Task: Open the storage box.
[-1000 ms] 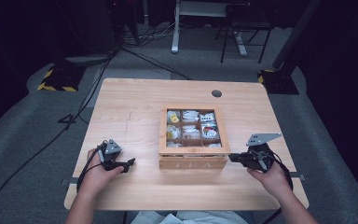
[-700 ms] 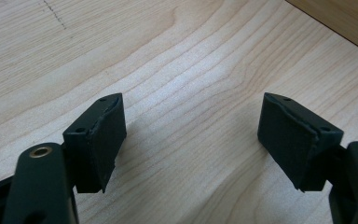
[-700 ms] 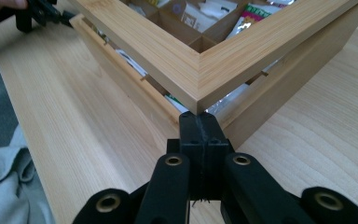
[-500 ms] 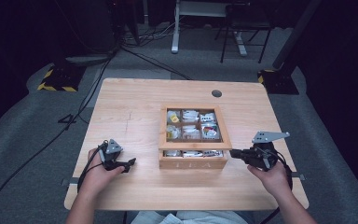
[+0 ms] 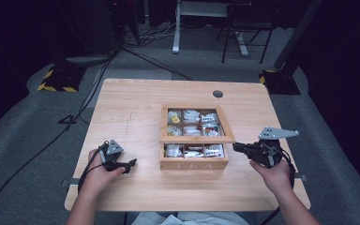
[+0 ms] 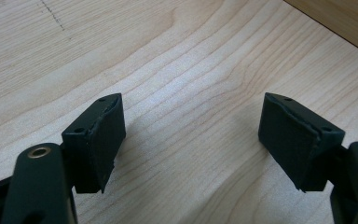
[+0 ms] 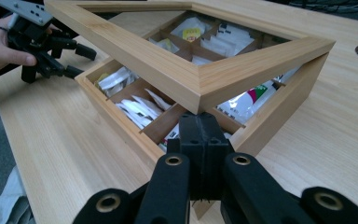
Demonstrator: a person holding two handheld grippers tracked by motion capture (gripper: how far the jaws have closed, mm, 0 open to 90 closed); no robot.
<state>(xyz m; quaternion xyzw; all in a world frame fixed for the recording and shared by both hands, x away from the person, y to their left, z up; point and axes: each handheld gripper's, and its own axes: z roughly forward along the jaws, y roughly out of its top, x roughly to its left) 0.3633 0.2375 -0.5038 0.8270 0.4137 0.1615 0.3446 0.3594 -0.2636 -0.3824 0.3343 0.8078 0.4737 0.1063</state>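
High view: a wooden table (image 5: 136, 112) carries a tea box (image 5: 194, 163) marked TEA on its front wall; its windowed lid (image 5: 196, 138) is raised at the front, so the front row of compartments shows tea bags (image 5: 193, 151) beneath the lid's near edge; the right gripper (image 5: 238, 147), held in the right hand (image 5: 274, 174), points at the lid's near right corner, its tips just at that corner; the left gripper (image 5: 131, 163), in the left hand (image 5: 98, 172), rests on the table well to the left of the box, apart from it.

Left gripper view: the two jaws stand wide apart with nothing between them; bare table (image 6: 182, 70) lies beneath and ahead; a corner of the box (image 6: 340, 23) appears beyond the right-hand jaw, not touched.

Right gripper view: the jaws are pressed together directly below the lid's (image 7: 205, 79) nearest corner, which rests tilted above their tips; whether they pinch the lid or merely prop it cannot be told; the box (image 7: 279, 116) lies open ahead, bags (image 7: 135, 109) in its compartments; the left gripper (image 7: 77, 60) lies beyond the box.
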